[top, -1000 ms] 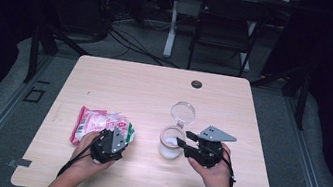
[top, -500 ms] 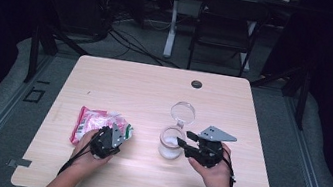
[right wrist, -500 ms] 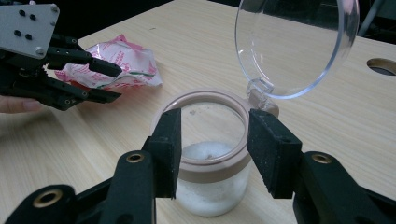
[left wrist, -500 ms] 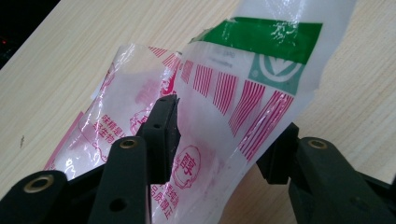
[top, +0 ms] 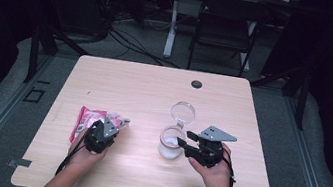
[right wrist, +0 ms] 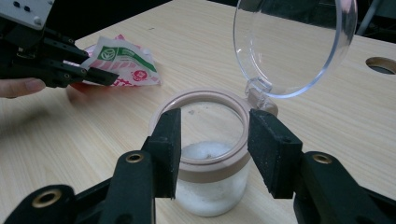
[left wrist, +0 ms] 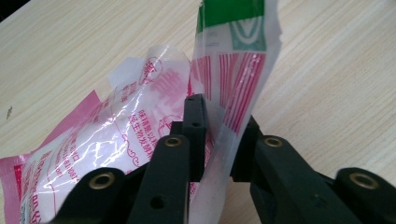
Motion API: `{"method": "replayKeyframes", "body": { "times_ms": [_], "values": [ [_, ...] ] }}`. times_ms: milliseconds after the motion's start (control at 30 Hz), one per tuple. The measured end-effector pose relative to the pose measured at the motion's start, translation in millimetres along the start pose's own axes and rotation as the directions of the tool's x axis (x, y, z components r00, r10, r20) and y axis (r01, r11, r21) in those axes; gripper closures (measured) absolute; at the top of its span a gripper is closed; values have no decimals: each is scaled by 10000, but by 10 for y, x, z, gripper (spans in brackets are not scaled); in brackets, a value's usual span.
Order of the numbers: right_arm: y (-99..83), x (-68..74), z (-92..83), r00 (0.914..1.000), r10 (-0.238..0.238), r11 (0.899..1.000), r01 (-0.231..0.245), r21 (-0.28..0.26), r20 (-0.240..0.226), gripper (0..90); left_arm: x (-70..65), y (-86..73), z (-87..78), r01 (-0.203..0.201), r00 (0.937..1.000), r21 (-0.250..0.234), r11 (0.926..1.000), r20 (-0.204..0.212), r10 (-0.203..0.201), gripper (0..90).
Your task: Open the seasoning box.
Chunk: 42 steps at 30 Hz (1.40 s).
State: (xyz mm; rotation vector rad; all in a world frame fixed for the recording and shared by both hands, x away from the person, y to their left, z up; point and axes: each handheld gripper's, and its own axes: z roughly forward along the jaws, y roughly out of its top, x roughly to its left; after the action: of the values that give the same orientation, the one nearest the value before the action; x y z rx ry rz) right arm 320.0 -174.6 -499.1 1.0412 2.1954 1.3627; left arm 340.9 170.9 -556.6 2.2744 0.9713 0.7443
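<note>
1. Bag (left wrist: pixel 140 126): the left gripper (top: pixel 101 136) has just been closing its jaws on the top flap, and the film now stands pinched between the pads, pulled upright while the rest of the pink pouch lies flat on the table (top: pixel 154 91) near the left edge. Held by the flap like that, it looks ready to be lifted and tipped.

2. Jar (right wrist: pixel 210 154): the right gripper (top: pixel 186 145) brackets it, one jaw on each side of the tan rim. The pads sit tight against the collar, so I take it as clamped on the jar, most likely to steady it while the other hand works.

3. Lid (right wrist: pixel 292 44): the clear hinged lid stands thrown back toward the far edge, leaving the mouth free for pouring. Some white powder already lies at the bottom.

4. Both hands rest near the front edge, bag left of the jar and a little apart from it.

5. Farther out, a round dark hole (top: pixel 197 84) sits near the far edge, and a chair (top: pixel 228 27) stands beyond the table.
</note>
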Motion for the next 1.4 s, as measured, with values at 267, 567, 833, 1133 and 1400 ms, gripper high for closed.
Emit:
{"method": "replayKeyframes", "body": {
  "times_ms": [267, 567, 833, 1133, 1400],
  "values": [
    [-1, -4, -3, 10000, 37, 10000, -37, -5, 0, 547, 153, -12, -52, 1276, 9903, -269, 9915, 586, -1259, 889],
    [0, -7, -5, 10000, 29, 10000, -29, -2, -13, 547, 323, -39, -178, 2539, 9633, -669, 9649, 1069, -2461, 900],
    [3, -14, -15, 9998, 157, 9999, -158, -49, -121, 545, 517, -87, -423, 3406, 9373, -1315, 9310, 1255, -3252, 900],
    [1, -7, 8, 9998, 163, 9999, -162, 36, -129, 544, 630, -97, -537, 3516, 9345, -1434, 9251, 1131, -3376, 900],
    [0, -40, -9, 9994, 333, 9994, -334, -39, -127, 544, 767, -3, -641, 3182, 9480, -1503, 9360, 475, -3146, 900]
  ]
}}
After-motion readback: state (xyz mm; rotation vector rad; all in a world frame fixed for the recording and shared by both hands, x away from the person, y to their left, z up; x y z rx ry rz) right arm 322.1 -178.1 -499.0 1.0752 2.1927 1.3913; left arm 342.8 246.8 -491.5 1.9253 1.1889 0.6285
